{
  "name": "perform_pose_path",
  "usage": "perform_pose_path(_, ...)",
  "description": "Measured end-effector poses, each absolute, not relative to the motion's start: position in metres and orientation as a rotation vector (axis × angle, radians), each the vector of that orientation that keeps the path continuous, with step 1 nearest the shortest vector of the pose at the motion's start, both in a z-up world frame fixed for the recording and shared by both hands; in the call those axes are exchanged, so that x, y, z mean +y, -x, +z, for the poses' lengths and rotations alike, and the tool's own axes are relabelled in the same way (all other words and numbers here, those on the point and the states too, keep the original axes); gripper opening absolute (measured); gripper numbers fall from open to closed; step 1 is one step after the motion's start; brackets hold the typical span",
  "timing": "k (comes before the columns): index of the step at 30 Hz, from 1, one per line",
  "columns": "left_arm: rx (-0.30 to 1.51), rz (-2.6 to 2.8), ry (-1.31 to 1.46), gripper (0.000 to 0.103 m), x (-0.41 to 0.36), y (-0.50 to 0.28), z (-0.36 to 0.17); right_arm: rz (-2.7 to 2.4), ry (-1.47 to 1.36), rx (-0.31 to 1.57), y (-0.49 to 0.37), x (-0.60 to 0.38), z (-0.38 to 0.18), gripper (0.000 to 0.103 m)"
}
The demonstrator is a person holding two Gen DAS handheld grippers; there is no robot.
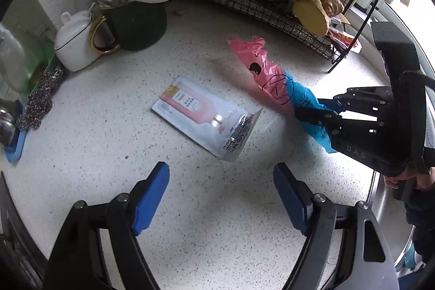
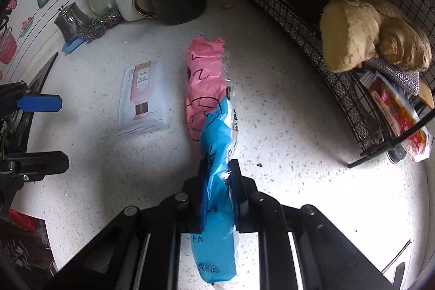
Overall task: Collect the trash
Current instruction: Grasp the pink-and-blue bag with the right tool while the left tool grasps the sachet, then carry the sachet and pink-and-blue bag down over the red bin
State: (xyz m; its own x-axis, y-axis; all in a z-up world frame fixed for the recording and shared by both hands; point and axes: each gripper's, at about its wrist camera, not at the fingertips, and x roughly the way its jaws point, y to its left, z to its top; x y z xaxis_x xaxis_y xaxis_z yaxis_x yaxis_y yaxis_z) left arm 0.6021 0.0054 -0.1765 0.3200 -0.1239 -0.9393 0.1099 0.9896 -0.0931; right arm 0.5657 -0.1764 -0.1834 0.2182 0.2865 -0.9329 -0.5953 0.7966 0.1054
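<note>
The right claw (image 2: 217, 181) is clamped on the blue end of the pink-and-blue wrapper (image 2: 209, 89), whose pink end trails on the speckled tabletop (image 1: 217, 222) — an end grip suited to lifting it clear. The left claw (image 1: 220, 197) stands open and empty just short of the flat sachet packet (image 1: 204, 116) — placed, in my judgement, to take it next.

Right gripper (image 1: 312, 110) housing: embossed "DAS". Pink-and-blue wrapper (image 2: 214, 143) between its pads: printed "长肉". Other print illegible.
</note>
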Motion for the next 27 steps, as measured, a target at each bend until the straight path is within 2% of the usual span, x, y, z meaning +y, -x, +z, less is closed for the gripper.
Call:
perform_pose_path(6,1.270,-0.246,-0.056,0.052,-0.007,-0.628,-0.197,0.633,0.273,1.200,-0.565,-0.184,-0.183,0.012)
perform_pose_path(10,1.295,-0.292,-0.085,0.043,-0.017,-0.639,-0.211,0.630,0.243,1.198,-0.564,-0.203,-0.179,0.012)
perform_pose_path(15,1.292,-0.289,-0.053,0.011,-0.016,-0.649,-0.222,0.629,0.239,1.191,-0.564,-0.214,-0.177,0.013)
perform_pose_path(18,1.292,-0.303,-0.017,0.004,-0.012,-0.650,-0.222,0.626,0.230,1.190,-0.563,-0.214,-0.177,0.013)
perform_pose_path(27,1.252,-0.248,0.010,0.000,-0.006,-0.623,-0.197,0.607,0.227,1.229,-0.551,-0.212,-0.177,0.012)
